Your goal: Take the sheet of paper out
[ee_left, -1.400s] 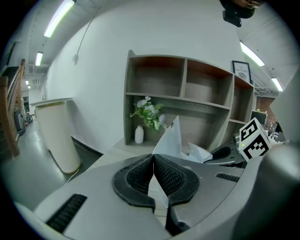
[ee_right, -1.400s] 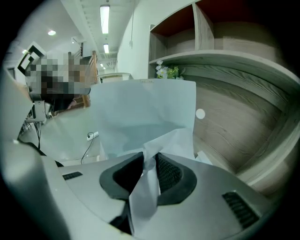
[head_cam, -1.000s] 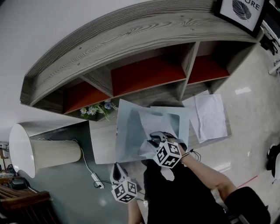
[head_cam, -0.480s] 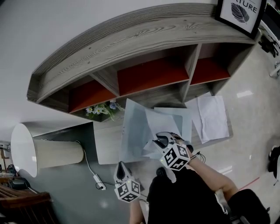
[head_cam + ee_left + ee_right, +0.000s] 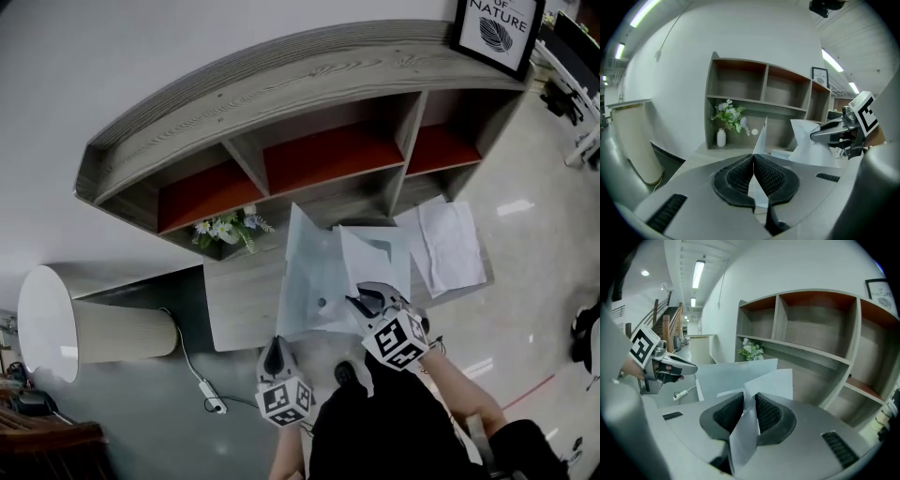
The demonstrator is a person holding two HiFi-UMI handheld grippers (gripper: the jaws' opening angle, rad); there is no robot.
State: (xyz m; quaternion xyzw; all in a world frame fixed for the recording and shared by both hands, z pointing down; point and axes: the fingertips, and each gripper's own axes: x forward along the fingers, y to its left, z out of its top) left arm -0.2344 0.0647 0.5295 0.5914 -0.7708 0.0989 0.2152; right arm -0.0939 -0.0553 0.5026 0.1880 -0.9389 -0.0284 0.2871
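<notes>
Cool, even indoor light, a bit dim. Ceiling strip lights (image 5: 698,273) blow out in both gripper views; bright refl. on floor (image 5: 517,206) in head view. Heavy fisheye: shelf (image 5: 281,103) bows, gripper-view corners black. Shadows soft, detail sharp.

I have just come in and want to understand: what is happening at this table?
A person works with two hand-held grippers at a pale wooden table. The left gripper is shut on the edge of a thin pale blue folder, holding its cover upright. The right gripper is shut on a white sheet of paper, raised from the open folder.
</notes>
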